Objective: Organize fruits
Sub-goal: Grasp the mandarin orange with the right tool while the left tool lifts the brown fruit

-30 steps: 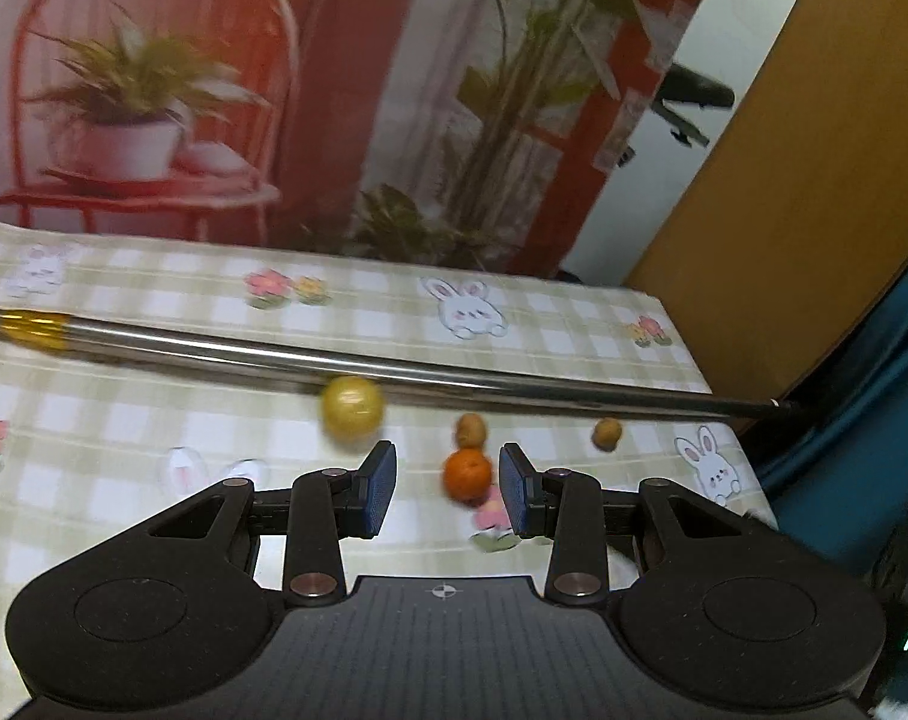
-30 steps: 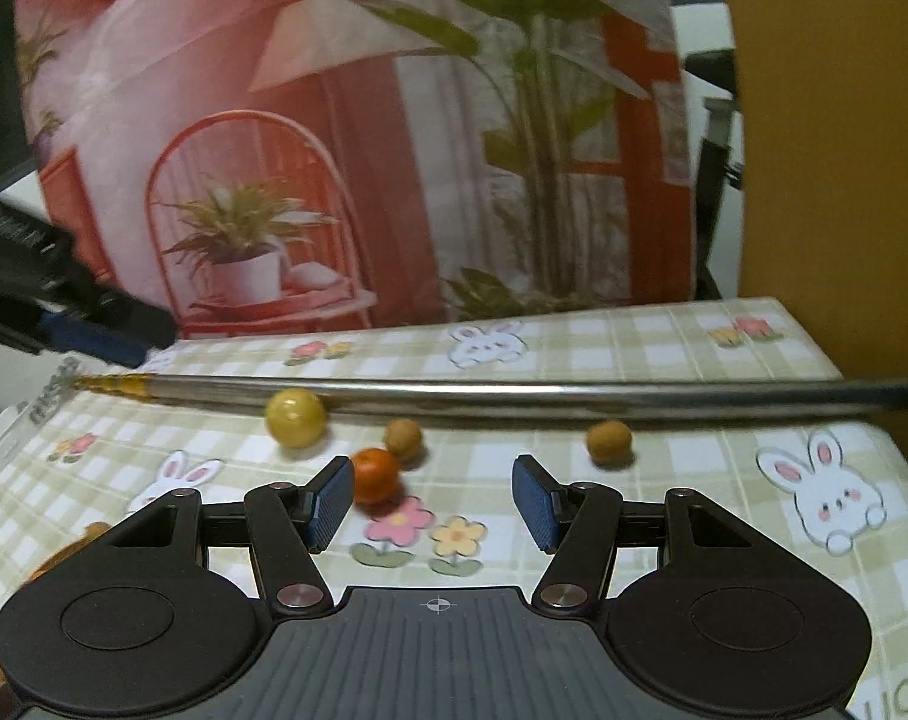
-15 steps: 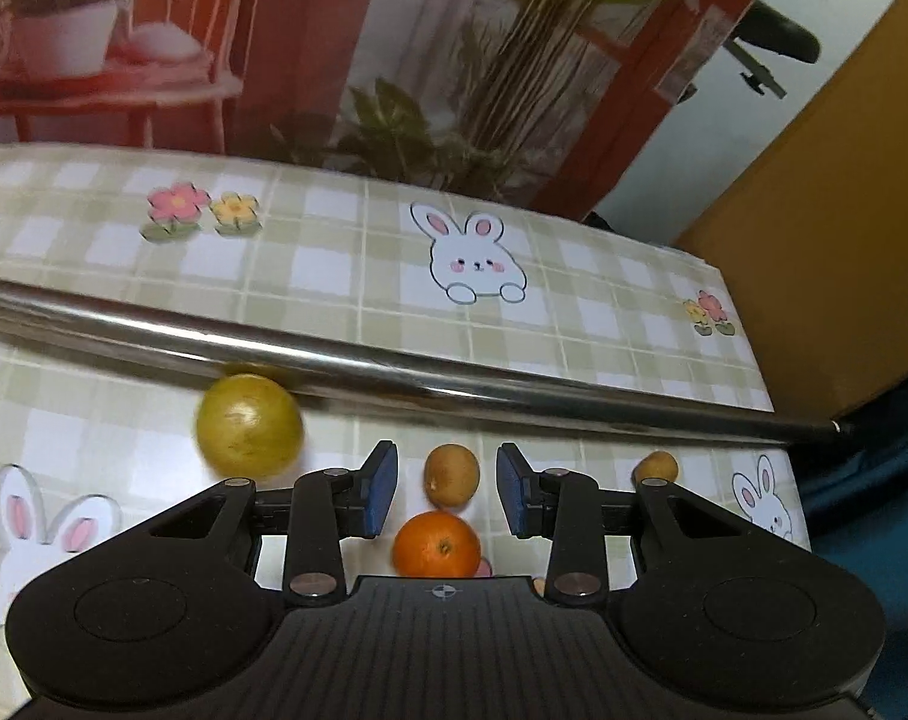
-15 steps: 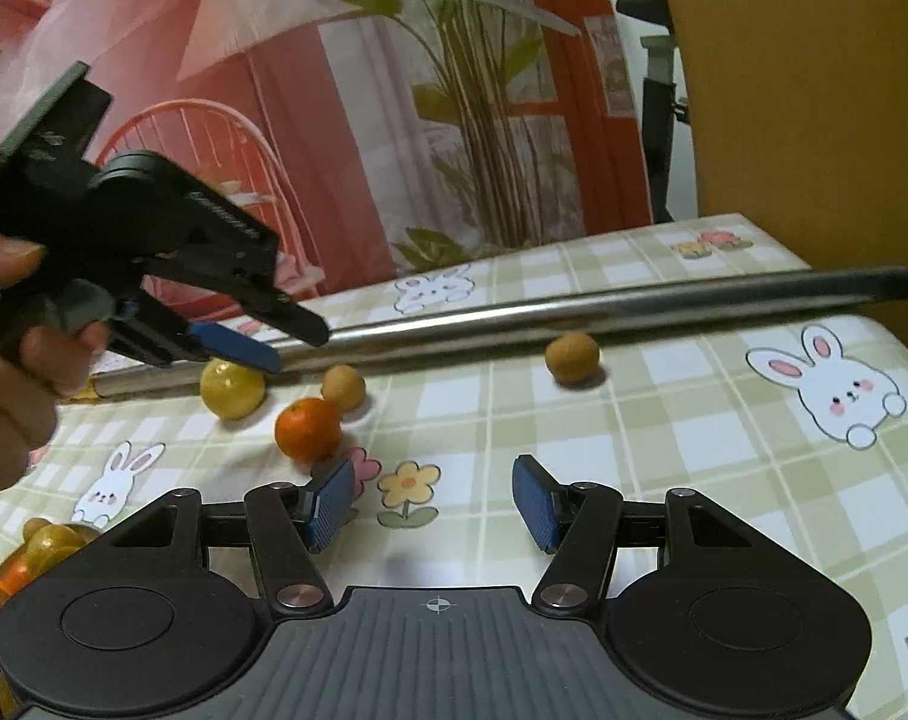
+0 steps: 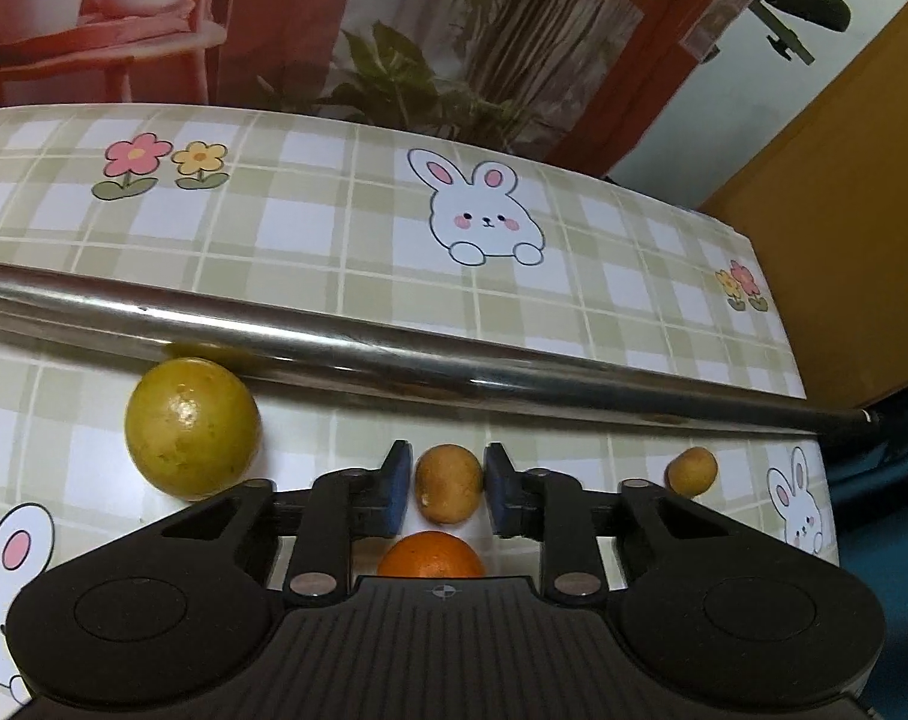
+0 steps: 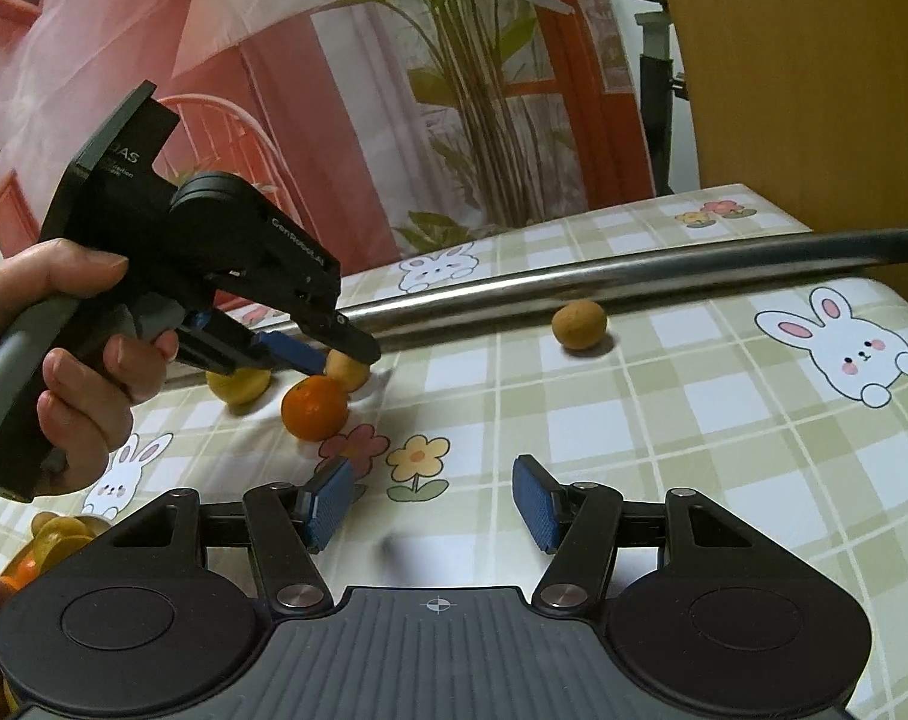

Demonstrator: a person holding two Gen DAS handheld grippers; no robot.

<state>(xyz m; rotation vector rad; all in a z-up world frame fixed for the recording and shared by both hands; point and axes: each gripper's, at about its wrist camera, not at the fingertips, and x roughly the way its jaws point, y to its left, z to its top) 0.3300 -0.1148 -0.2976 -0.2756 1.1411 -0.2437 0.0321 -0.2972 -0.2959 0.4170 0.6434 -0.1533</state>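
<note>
- While our left gripper (image 5: 441, 489) sits low over the green-and-white checked tablecloth (image 5: 333, 240), its own camera shows the small tan-brown oval fruit (image 5: 449, 483) squarely between the two blue pads, long axis standing roughly upright in the frame, so the jaws meet its narrow sides.
- We judge the fingers narrowed to nearly the fruit's width; the pads sit just beside its flanks, but we cannot tell whether they already press it, so we read this as closing, not a finished grasp.
- Nearer the lens, partly hidden by the gripper body, lies the round orange mandarin (image 5: 431, 555); the larger yellow-green round citrus (image 5: 192, 426) rests to the left, touching or just beside the long shiny steel rod (image 5: 454, 363). A second small tan fruit (image 5: 691, 471) lies well apart to the right.
- From the right wrist camera, a hand (image 6: 63, 348) holds the left gripper (image 6: 339, 357), tilted down with its tips at the tan-brown oval fruit (image 6: 347, 371), just behind the orange mandarin (image 6: 314, 408).
- Our right gripper (image 6: 434, 501) hovers above the cloth with its fingers spread wide and nothing between them; only printed flowers lie ahead of it.
- Of the loose fruit, the second tan fruit (image 6: 580, 324) by the steel rod (image 6: 574, 282) is the one we judge nearest our right side, ahead and slightly right of its pads.
- At the lower left edge, a cluster of yellow and orange fruit (image 6: 51, 540) shows, likely the gathering spot; what holds it is unclear.
</note>
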